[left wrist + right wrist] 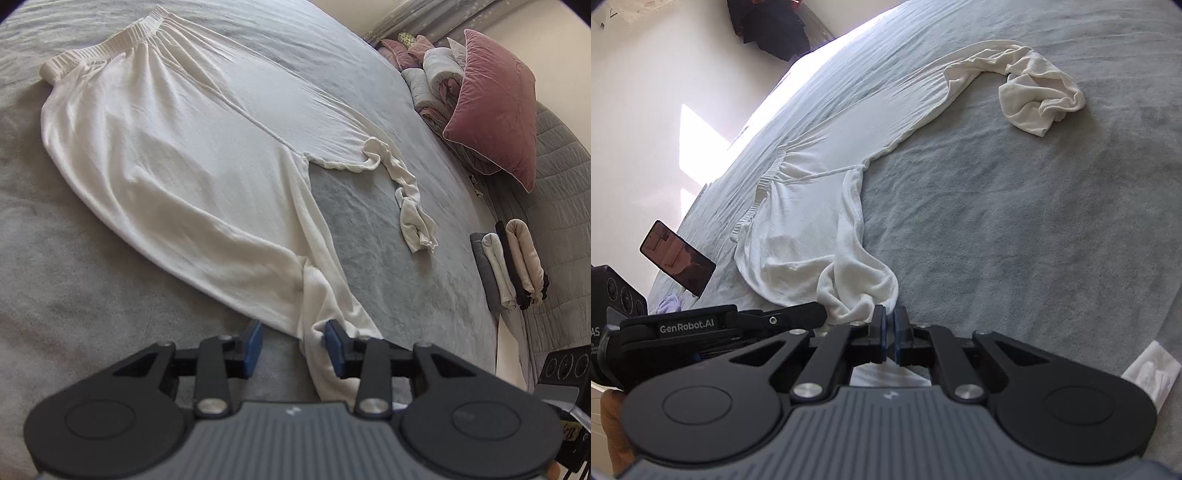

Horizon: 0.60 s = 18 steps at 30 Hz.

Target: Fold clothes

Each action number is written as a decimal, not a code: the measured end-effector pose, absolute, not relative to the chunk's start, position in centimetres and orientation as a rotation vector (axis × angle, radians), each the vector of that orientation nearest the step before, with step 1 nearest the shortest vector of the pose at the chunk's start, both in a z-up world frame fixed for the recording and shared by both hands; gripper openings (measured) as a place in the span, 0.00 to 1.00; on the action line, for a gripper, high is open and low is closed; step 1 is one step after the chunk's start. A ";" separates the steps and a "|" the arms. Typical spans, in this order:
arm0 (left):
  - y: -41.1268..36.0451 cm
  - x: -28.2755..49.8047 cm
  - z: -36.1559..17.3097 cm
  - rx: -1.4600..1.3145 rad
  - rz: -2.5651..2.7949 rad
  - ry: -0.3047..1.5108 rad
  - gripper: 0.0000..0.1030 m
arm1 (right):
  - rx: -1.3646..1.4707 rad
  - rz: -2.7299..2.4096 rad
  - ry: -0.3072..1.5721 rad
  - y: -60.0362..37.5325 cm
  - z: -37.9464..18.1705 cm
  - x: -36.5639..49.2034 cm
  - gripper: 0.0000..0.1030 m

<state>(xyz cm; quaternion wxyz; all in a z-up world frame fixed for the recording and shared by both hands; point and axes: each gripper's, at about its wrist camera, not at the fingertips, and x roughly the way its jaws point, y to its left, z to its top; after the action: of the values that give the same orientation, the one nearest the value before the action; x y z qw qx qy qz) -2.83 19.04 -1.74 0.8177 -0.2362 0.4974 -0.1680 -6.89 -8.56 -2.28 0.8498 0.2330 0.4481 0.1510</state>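
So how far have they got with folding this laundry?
Done: a row of folded clothes sits at the bed's edge. In hand: white trousers lie spread flat, unfolded; the right hand-held gripper pinches one leg end, the left hand-held gripper is open around it. Left: every fold.

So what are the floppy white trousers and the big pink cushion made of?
The floppy white trousers look like thin, matte cotton-type jersey: they drape in soft wrinkles and the grey bed cover shows faintly through. The big pink cushion looks like velvet, judging by its patchy soft sheen.
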 end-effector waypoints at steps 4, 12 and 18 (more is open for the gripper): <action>20.8 -2.4 -1.0 -0.488 -0.285 1.017 0.59 | 0.430 0.258 0.901 -10.3 -1.1 -6.5 0.06; 25.4 -1.3 -0.6 -0.534 -0.124 0.982 0.64 | 0.216 0.126 0.806 -12.6 1.0 -2.8 0.05; 29.1 -0.6 -0.3 -0.578 0.005 0.941 0.64 | 0.087 0.070 0.800 -12.2 0.9 -0.2 0.05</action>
<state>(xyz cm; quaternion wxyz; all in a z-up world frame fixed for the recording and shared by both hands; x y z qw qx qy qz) -0.55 29.10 -0.33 0.8515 -0.2745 0.4468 0.0026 -0.20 -12.24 0.88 0.9195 0.0422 0.3894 0.0341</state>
